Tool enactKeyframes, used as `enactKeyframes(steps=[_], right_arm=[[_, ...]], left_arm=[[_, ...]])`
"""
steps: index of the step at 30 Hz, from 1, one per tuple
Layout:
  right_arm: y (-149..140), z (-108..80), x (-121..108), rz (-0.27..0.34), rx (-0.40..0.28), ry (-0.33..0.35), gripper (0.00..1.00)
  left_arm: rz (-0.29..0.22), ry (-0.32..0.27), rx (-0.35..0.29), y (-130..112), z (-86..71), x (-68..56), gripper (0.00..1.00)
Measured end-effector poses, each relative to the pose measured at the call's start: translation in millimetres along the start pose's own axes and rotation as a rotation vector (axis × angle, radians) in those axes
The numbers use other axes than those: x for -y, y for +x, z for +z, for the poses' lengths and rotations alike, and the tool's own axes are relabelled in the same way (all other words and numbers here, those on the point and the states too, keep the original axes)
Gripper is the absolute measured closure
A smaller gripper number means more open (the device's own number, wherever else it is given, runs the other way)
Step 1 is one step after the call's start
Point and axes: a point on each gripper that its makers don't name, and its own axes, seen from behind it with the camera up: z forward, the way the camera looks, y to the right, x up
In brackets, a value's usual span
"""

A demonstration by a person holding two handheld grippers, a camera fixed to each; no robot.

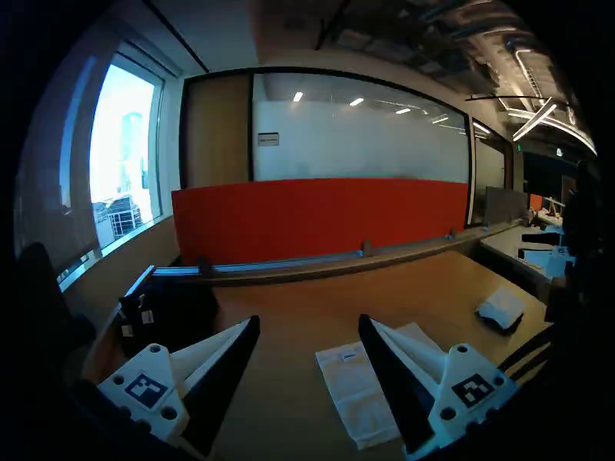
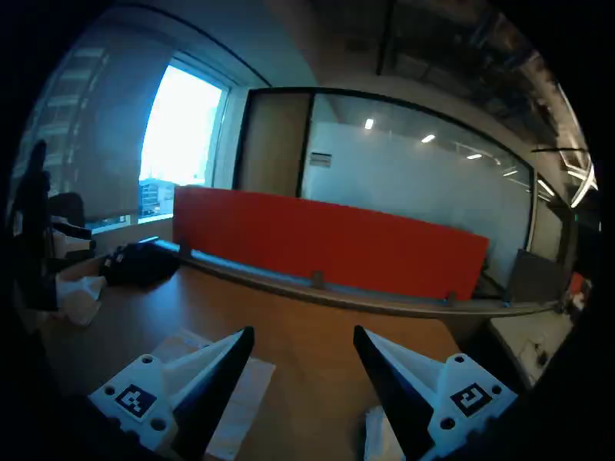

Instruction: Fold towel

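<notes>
A white towel (image 1: 361, 388) lies flat on the wooden desk (image 1: 307, 307), partly hidden behind my left gripper's right finger. My left gripper (image 1: 309, 321) hangs open above the desk with nothing between its fingers. In the right gripper view the same towel (image 2: 244, 396) shows low at the left, behind that gripper's left finger. My right gripper (image 2: 304, 332) is open too, held above the desk (image 2: 307, 338) and touching nothing. A bit of white cloth (image 2: 375, 438) peeks out at the bottom edge by its right finger.
A folded white cloth on a dark object (image 1: 501, 309) sits near the desk's right edge. A black bag (image 1: 165, 311) rests at the back left by the window. A red partition (image 1: 323, 215) and a rail close off the desk's far side. Crumpled white cloth (image 2: 81, 296) lies far left.
</notes>
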Motion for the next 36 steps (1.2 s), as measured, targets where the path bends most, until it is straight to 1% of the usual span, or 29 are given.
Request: enactKeyframes(steps=[2, 6, 8, 11, 14, 18, 23, 29, 36], right_arm=[[-9.7, 1.9, 6.8, -0.019, 0.025, 0.034, 0.0], [-30.7, 5.0, 20.6, -0.054, 0.088, 0.112, 0.0], [-40.3, 6.5, 26.8, -0.066, 0.118, 0.15, 0.0], [-56.5, 10.6, 34.3, -0.081, 0.159, 0.189, 0.0], [-71.2, 14.7, 41.4, -0.094, 0.189, 0.212, 0.0], [-89.8, 18.0, 53.6, -0.099, 0.222, 0.241, 0.0], [-113.6, 20.2, 67.2, -0.099, 0.261, 0.273, 0.0], [-142.0, 21.2, 78.7, -0.11, 0.311, 0.297, 0.0], [-174.2, 21.1, 91.8, -0.119, 0.372, 0.329, 0.0]], left_arm=[[0.003, -0.021, 0.016, -7.7, 4.0, -7.4, 0.05], [0.008, -0.091, 0.067, -27.5, 7.2, -24.8, 0.05], [0.015, -0.119, 0.089, -36.1, 7.9, -31.6, 0.05], [0.028, -0.147, 0.121, -50.7, 9.3, -38.9, 0.05], [0.037, -0.161, 0.151, -67.0, 11.3, -43.9, 0.05], [0.036, -0.176, 0.191, -89.5, 13.7, -50.4, 0.05], [0.037, -0.186, 0.241, -117.8, 17.7, -54.7, 0.05], [0.056, -0.204, 0.303, -154.3, 22.6, -60.4, 0.05], [0.066, -0.243, 0.389, -195.9, 27.2, -73.6, 0.05]])
